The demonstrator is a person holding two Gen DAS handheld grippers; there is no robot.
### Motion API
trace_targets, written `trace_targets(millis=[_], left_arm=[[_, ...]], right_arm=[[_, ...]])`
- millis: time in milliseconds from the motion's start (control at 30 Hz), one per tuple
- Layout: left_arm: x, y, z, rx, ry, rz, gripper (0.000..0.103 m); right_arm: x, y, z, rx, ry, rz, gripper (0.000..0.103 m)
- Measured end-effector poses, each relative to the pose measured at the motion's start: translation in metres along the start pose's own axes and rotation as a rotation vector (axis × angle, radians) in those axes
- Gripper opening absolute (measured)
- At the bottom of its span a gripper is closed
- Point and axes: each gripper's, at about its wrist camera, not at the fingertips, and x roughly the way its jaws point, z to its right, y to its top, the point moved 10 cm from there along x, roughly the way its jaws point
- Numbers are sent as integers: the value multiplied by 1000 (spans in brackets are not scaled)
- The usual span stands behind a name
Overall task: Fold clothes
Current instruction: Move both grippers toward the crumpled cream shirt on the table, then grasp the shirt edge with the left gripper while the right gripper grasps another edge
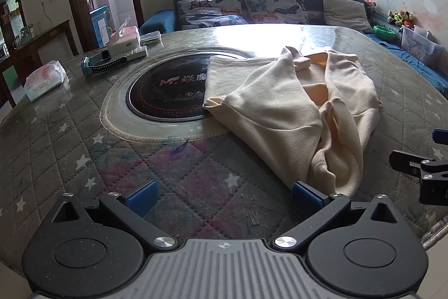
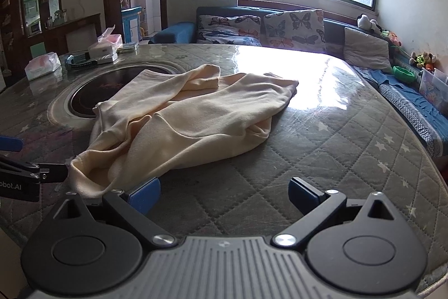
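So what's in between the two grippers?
The near end of the cream garment lies between the left gripper and the right gripper. Both wrist views show it, resting on the quilted table.

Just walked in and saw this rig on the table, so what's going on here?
A person holds a two-finger gripper in each hand over a quilted table. A cream garment lies rumpled on it, partly over the round black cooktop, not yet folded. The left gripper and right gripper are both open at the garment's near edge, holding nothing.
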Motion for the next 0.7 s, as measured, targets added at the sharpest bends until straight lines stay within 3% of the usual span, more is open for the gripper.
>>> trace_targets(millis=[367,700], left_arm=[[-8,-3,7,0,-13,12,103],[-2,32,13,25,-31,55,103]], right_arm=[[-7,1,-6,-1,5,18,99],[3,18,-3,-13,10,20,95]])
